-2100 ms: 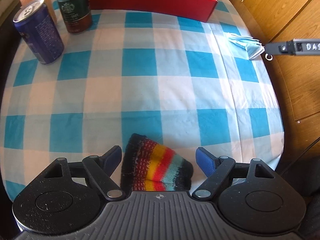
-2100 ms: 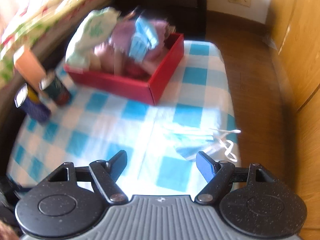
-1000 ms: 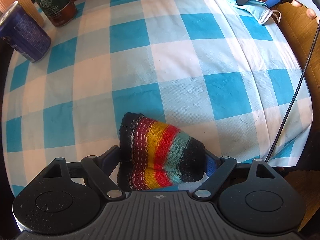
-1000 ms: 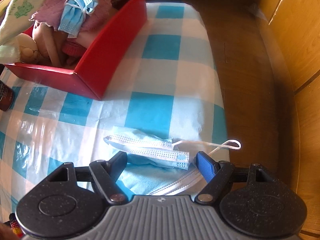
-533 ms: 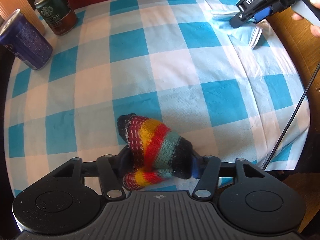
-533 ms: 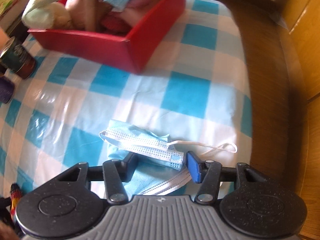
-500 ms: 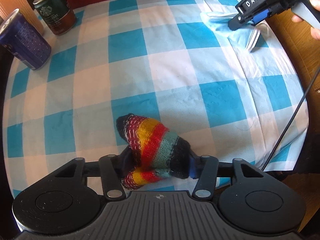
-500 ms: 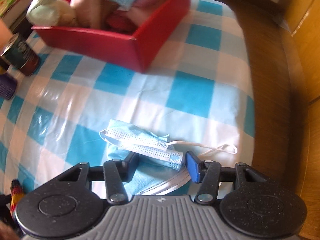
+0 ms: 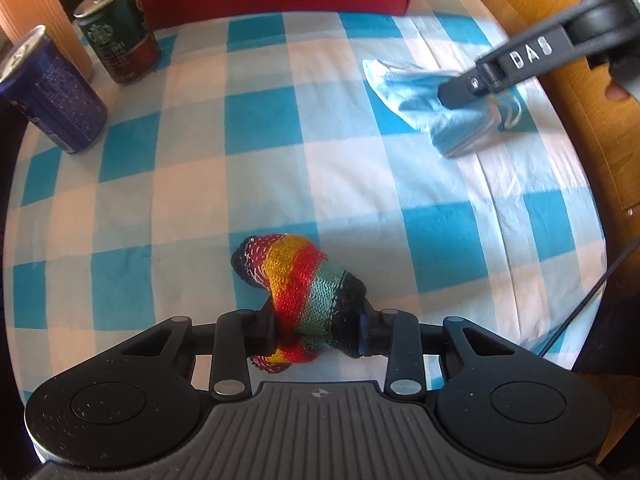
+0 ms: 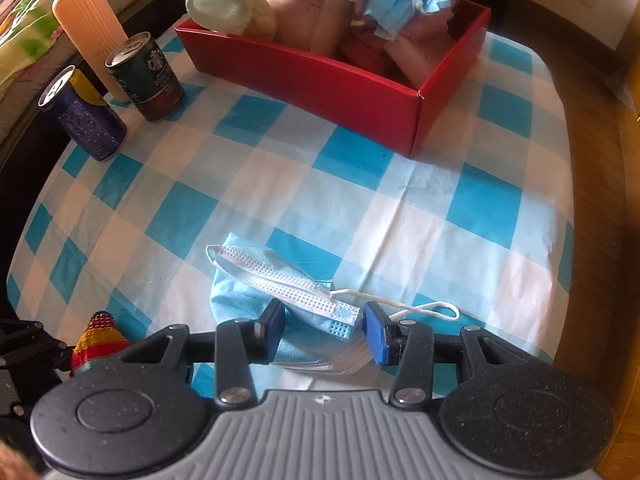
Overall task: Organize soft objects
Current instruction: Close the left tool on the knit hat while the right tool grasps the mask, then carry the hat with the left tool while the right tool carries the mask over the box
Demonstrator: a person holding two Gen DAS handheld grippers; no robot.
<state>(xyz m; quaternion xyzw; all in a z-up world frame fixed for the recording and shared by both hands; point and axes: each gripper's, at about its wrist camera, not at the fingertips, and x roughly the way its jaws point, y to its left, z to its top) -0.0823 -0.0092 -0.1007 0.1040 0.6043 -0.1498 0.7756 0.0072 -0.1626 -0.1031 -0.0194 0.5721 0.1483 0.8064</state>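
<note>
**A:** What is the left tool doing?

**B:** Its two fingers are pressed into a knitted sock, squeezing the middle so the wool bunches between them. The sock is banded in black, yellow, red and teal, soft and ribbed. It sits close to the near edge of the tabletop, which wears a smooth blue-and-white checked cloth. The grip looks firm enough to lift it.

**B:** The right tool has its fingers partly drawn in on either side of a pale blue face mask. I can't tell whether they actually bite on the fabric. The mask is thin, pleated and crumpled, its white ear loop trailing toward the right edge of the tabletop.

**A:** Where would these things go?

**B:** Probably into the red cardboard box at the far edge. It is heaped with other soft things: more masks, pink cloth, a pale green towel.

**A:** Anything else out there?

**B:** Two hard metal drink cans, one dark green and one blue, stand at the far left corner beside a ribbed peach cylinder. Being rigid, they likely stay put.
</note>
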